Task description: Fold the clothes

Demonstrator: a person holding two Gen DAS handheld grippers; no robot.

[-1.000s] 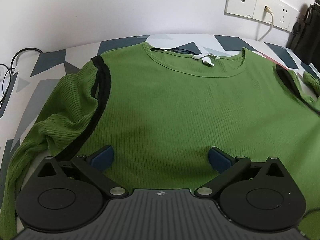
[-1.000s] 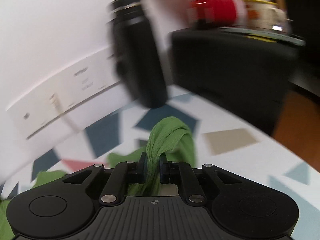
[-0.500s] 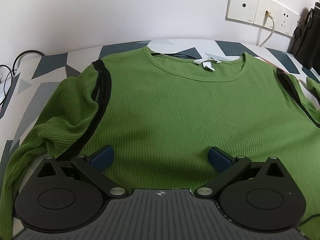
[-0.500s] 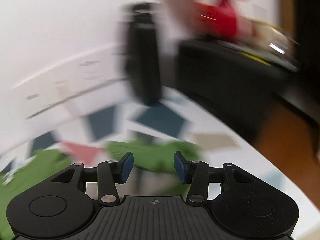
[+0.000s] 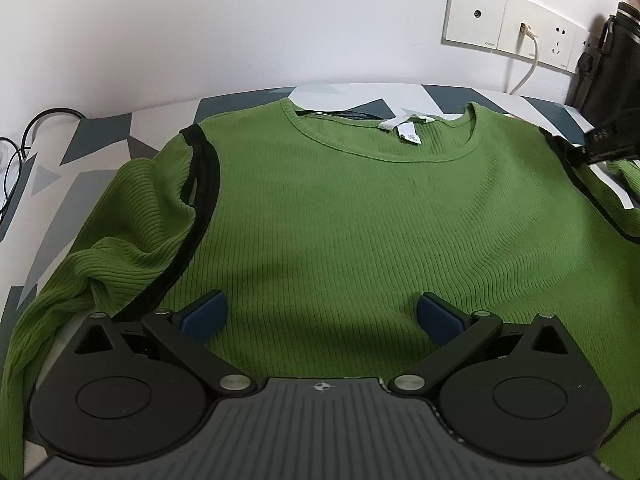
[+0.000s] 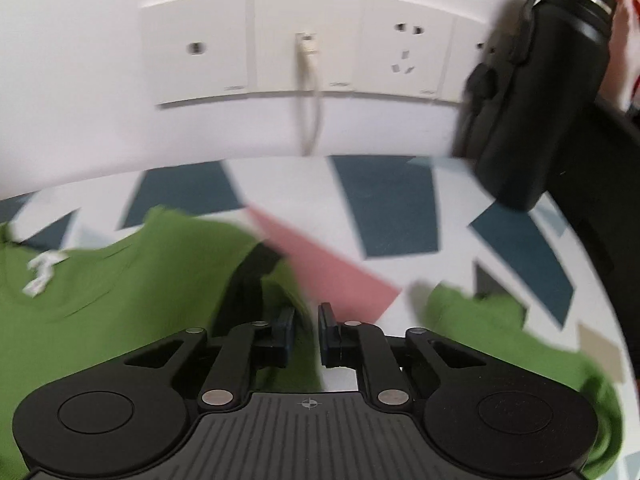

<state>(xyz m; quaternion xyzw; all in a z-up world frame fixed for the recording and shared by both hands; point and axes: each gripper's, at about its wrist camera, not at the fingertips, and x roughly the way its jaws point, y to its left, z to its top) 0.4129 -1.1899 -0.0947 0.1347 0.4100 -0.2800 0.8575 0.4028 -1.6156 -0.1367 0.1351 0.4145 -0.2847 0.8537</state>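
A green ribbed sweater (image 5: 340, 208) with black shoulder trim lies flat, front up, on a patterned tablecloth (image 5: 100, 136). My left gripper (image 5: 320, 312) is open, hovering over the lower body of the sweater. Its left sleeve (image 5: 120, 240) is bunched beside it. In the right wrist view my right gripper (image 6: 306, 330) is nearly closed over the sweater's right shoulder (image 6: 256, 268), with green cloth between the fingers; blur hides whether it is pinched. The right sleeve (image 6: 480, 320) lies to the right.
Wall sockets (image 5: 508, 40) with a white cable (image 5: 528, 64) are behind the table. A black bottle (image 6: 548, 92) stands at the back right next to a black box. Dark cables (image 5: 16, 160) lie at the left edge.
My right gripper let go of the sleeve end, swung left to the sweater's right shoulder and has closed down there. My left gripper has stayed open over the sweater.
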